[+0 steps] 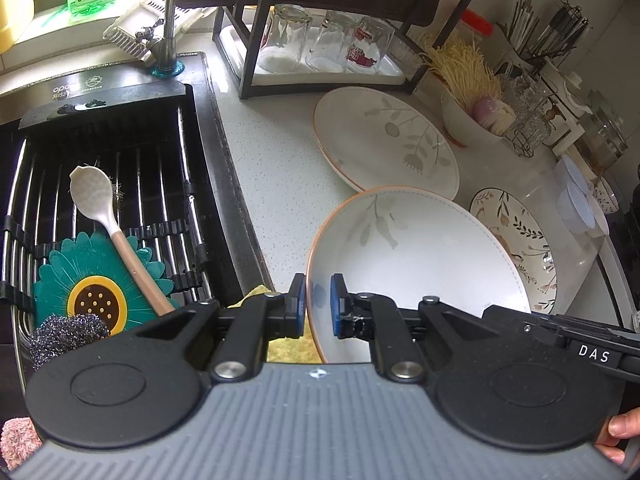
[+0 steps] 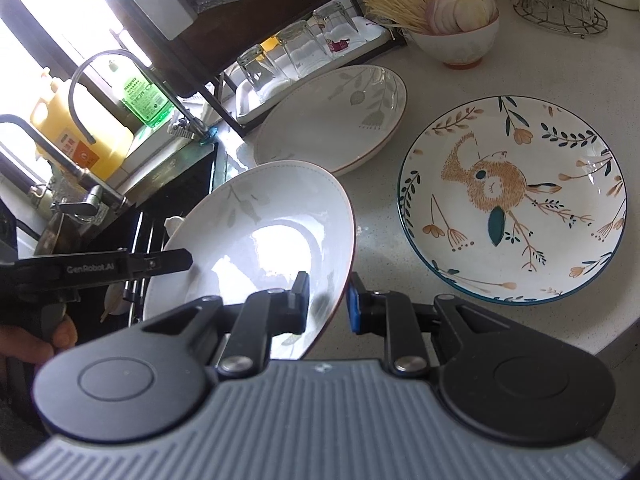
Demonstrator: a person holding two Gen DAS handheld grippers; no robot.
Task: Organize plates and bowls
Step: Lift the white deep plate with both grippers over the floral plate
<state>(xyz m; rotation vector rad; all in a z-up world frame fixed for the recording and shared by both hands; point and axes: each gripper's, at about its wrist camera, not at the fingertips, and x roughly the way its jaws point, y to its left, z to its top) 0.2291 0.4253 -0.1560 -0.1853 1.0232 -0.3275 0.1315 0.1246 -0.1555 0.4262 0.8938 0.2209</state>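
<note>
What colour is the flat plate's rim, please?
Dark teal on the rabbit plate; clearest in the right wrist view.

Spoon [image 1: 105,224] on sink rack [image 1: 132,184]; upturned glasses [image 1: 328,40] under shelf.

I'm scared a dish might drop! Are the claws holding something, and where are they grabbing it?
Yes. Both claws pinch the same white leaf-patterned plate by its rim: the left claw on one edge, the right claw on the opposite edge.
</note>
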